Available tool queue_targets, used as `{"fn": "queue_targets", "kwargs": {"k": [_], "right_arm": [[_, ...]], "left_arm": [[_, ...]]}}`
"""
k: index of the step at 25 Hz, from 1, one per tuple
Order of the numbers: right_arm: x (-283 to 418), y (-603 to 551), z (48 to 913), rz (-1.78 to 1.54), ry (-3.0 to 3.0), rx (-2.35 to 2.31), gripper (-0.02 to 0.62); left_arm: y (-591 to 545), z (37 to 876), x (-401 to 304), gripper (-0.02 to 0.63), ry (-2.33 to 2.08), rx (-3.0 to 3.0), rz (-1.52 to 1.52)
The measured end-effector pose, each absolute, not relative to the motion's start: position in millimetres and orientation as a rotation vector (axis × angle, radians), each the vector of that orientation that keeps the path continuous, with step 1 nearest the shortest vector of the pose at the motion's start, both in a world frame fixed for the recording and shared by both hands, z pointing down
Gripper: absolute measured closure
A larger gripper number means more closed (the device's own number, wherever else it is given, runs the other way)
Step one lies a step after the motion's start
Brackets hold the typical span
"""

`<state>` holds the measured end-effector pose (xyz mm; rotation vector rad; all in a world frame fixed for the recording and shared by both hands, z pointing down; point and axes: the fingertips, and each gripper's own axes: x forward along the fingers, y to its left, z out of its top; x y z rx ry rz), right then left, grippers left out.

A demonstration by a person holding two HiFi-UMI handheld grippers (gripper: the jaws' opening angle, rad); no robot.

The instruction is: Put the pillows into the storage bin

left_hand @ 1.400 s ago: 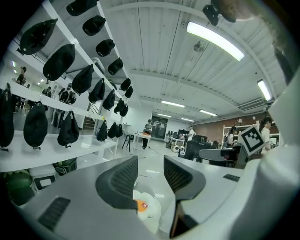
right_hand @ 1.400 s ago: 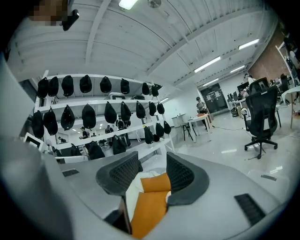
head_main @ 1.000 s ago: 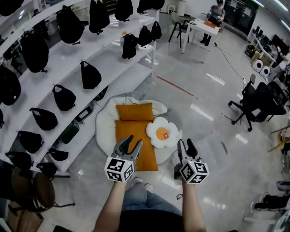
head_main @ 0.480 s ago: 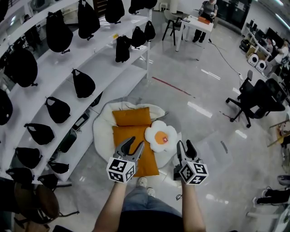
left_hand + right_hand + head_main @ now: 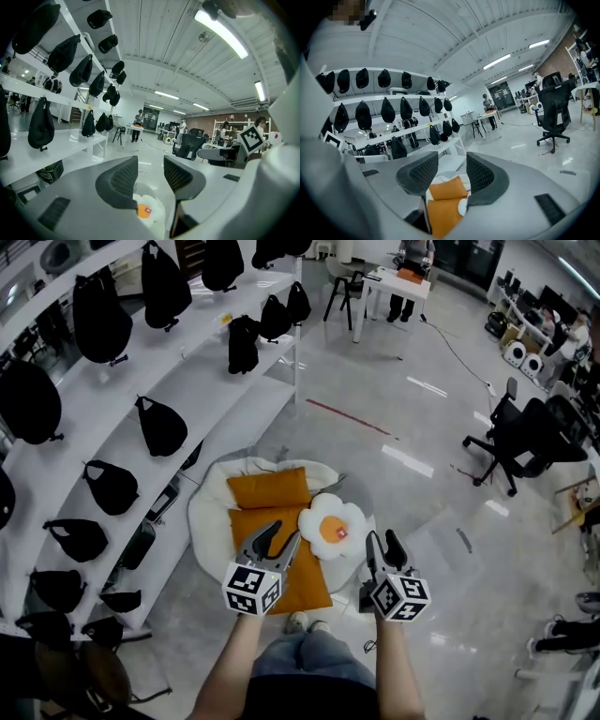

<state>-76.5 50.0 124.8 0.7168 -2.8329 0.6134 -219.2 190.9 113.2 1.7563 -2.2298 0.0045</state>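
While left tongs (image 5: 280, 535), right tongs (image 5: 382, 540) gape empty, orange pillows (image 5: 270, 489), egg pillow (image 5: 330, 527) lie ahead, below.

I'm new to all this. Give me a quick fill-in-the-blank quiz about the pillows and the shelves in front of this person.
The two rectangular pillows are ___ in colour.
The white pillow with the yellow centre looks like a fried ___.
Every bag on the white shelves is ___.
Missing words: orange; egg; black.
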Motion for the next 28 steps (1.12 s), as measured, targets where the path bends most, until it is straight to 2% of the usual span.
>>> {"fn": "queue_targets", "kwargs": {"k": [8, 14, 25, 28], "right_arm": [[-87.5, 21.1, 138.1, 0.62, -2.799, 0.701, 0.423], [-109.8, -13.6, 181.0, 0.627, -2.729, 0.645, 0.423], [-168.5, -106.6, 386.5, 0.579, -2.571, 0.527, 0.423], [-182.2, -122.5, 447.6, 0.561, -2.521, 0.512, 0.423]], "left_arm": [[166.1, 126.4, -231.3, 0.44, -2.214, 1.701, 0.012], [128.7, 171.7, -250.6, 0.44, -2.168, 1.633, 0.059], [43.3, 379.1, -296.8, 0.439, -2.03, 1.505, 0.181], [35.8, 446.7, -303.3, 0.407, -1.992, 1.43, 0.226]]}}
